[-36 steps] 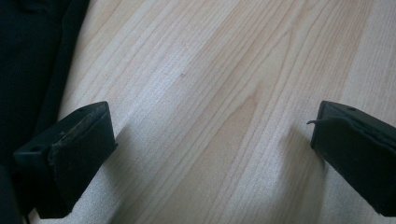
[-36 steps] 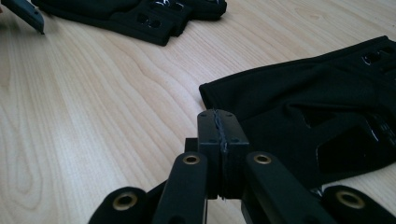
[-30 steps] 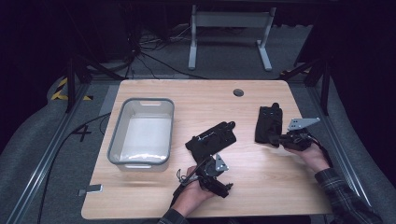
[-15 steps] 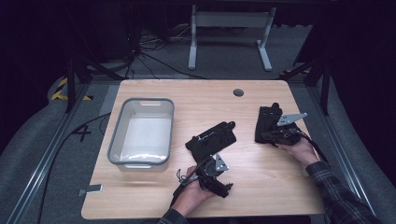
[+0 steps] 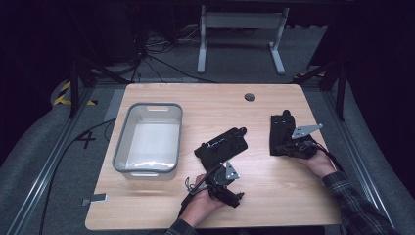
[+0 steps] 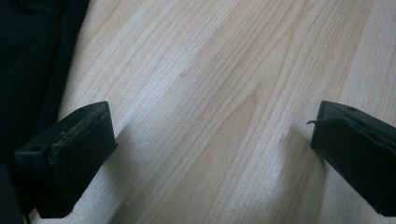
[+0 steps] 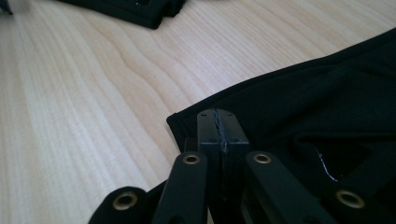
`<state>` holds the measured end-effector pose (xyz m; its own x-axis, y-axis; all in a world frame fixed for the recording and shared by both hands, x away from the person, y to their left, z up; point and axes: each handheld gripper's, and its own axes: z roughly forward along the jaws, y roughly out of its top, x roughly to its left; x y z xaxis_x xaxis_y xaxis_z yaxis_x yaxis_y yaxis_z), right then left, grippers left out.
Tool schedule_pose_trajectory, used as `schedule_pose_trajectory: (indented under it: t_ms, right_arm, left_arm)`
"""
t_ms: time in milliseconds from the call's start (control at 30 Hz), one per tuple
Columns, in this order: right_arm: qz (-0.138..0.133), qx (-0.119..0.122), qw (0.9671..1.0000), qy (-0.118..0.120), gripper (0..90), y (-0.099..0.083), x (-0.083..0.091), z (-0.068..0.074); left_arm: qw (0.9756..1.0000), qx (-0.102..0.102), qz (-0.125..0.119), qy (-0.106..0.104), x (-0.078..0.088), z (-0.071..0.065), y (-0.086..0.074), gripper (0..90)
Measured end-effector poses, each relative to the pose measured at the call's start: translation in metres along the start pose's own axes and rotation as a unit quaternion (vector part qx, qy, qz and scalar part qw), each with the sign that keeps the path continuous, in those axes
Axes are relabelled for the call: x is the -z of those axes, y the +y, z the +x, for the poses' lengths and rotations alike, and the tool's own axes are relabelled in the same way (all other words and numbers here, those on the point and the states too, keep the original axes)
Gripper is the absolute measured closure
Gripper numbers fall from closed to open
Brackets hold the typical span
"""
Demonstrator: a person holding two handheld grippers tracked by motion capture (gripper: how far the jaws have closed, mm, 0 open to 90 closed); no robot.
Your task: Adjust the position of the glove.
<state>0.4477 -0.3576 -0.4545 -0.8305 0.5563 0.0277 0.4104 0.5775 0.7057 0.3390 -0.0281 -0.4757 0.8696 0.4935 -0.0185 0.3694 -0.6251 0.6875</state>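
Observation:
Two black fabric items lie on the wooden table (image 5: 274, 200). One black item (image 5: 222, 144) is near the middle and reaches into the left gripper view's left edge (image 6: 28, 56). The other black item (image 5: 281, 125) is at the right. My left gripper (image 5: 222, 181) rests just below the middle item, its jaws open over bare wood (image 6: 210, 149). My right gripper (image 5: 283, 146) sits at the near end of the right item (image 7: 327, 93), jaws shut with the pads pressed together (image 7: 219, 126). I cannot tell whether fabric is pinched between them.
A grey plastic bin (image 5: 122, 142) stands on the table's left half. A round cable hole (image 5: 250, 97) is near the far edge. The middle black item (image 7: 135, 11) lies across the top of the right gripper view. A desk frame (image 5: 240, 29) stands on the floor beyond.
My right hand has shifted a little to the left, onto the near end of the right black item. The left hand and both black items have stayed put.

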Motion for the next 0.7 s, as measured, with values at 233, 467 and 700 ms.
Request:
schedule_pose_trajectory:
  t_ms: [233, 467, 700]
  right_arm:
    - [0.007, 0.005, 0.9999, 0.009, 90.0, -0.009, 0.010, 0.016]
    - [0.010, 0.011, 0.9997, 0.020, 90.0, -0.019, 0.019, 0.034]
    - [0.012, 0.016, 0.9994, 0.029, 90.0, -0.027, 0.025, 0.047]
  left_arm:
    - [1.0000, 0.000, 0.000, 0.000, 0.000, 0.000, 0.000, 0.0]
    - [1.0000, 0.000, 0.000, 0.000, 0.000, 0.000, 0.000, 0.0]
    - [1.0000, 0.000, 0.000, 0.000, 0.000, 0.000, 0.000, 0.0]
